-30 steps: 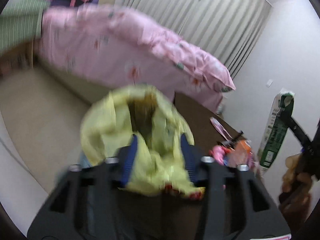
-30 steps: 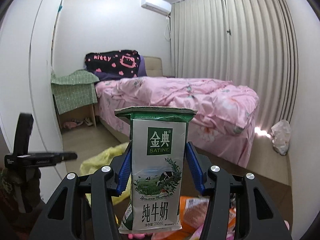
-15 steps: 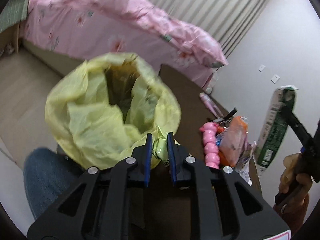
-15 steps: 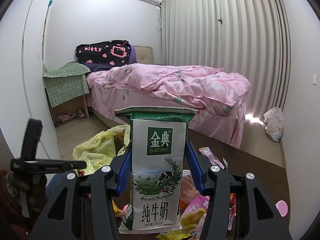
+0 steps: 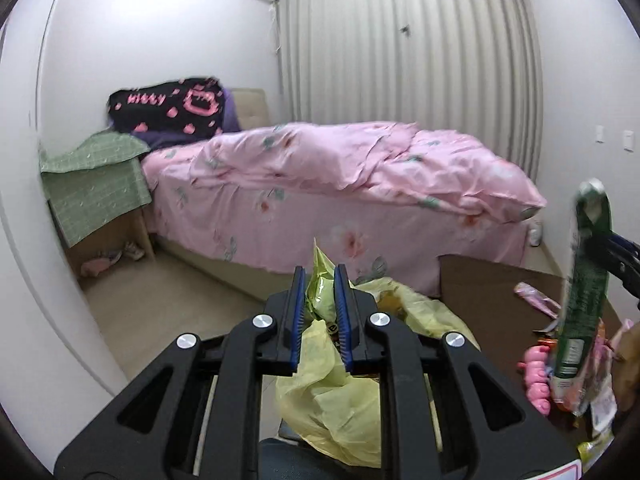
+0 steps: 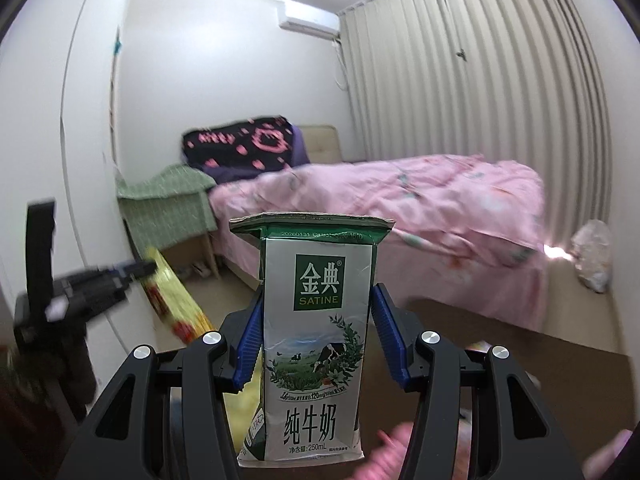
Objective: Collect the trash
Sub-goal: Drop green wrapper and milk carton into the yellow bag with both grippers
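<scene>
Left wrist view: left gripper (image 5: 320, 276) clamped on a gathered fold of the yellow trash bag (image 5: 332, 392), rim pinched between the blue pads, bag hanging below and in front.
Left jaws: lately closing, bag plastic between them, now narrow and tight on it.
Right wrist view: right gripper (image 6: 316, 320) clamped on the milk carton (image 6: 316, 344), pads pressing both narrow sides, carton upright, sealed top edge uppermost.
Carton long axis: vertical, roughly square to the gripper's fingers.
Bag from carton: down and to the left of the right gripper; a yellow strip with red print visible at left in the right wrist view, beside the blurred left gripper.
Carton from bag: at far right in the left wrist view, above the brown table (image 5: 480, 280) and its litter of pink wrappers (image 5: 534, 372).
Bag mouth: not clearly seen open; folds bunched behind the left pads.
Nearer hand: right, already carrying the carton.
Likely next step: carton carried leftward and lowered end-first into the bag.
Risk: mouth too collapsed to admit it.
</scene>
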Available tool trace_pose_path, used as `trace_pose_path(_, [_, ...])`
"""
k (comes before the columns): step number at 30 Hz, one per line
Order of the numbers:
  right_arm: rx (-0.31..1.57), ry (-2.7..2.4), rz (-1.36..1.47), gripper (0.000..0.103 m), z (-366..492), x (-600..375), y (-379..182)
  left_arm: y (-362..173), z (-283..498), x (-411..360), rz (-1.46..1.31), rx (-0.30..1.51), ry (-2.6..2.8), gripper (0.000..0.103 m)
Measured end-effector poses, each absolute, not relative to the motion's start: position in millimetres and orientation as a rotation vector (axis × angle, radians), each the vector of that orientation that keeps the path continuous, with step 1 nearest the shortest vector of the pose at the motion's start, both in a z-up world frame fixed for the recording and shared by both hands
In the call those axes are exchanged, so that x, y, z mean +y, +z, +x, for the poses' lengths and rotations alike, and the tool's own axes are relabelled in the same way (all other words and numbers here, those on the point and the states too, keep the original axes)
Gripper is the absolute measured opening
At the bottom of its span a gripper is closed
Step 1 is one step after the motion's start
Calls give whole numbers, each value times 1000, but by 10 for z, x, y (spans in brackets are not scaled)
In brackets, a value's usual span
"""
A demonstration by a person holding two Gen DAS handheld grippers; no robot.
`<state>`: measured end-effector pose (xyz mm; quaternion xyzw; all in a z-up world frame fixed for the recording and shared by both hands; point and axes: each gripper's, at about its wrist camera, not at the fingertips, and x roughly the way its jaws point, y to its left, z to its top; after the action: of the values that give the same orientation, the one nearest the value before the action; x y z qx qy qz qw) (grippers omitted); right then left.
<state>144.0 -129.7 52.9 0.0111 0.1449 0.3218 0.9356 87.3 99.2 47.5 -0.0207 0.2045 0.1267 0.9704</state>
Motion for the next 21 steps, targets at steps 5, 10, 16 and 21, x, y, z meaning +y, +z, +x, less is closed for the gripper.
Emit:
trace_pose_path(5, [346,776,57,49,1850,-756,246,223,1082,1103,-107,466,235,14])
trace_pose_path(10, [493,860,60,49,2273,-435,-82,39,1271,1204,-128,486,292,14])
trace_pose_path(16, [672,817,-38,49,2454,-443,-486,-328,1541,1195,-120,565,264,14])
trace_pose_path(21, [672,817,12,49,2479,-563,-526,-524,1720,1294,-268,650,130,15])
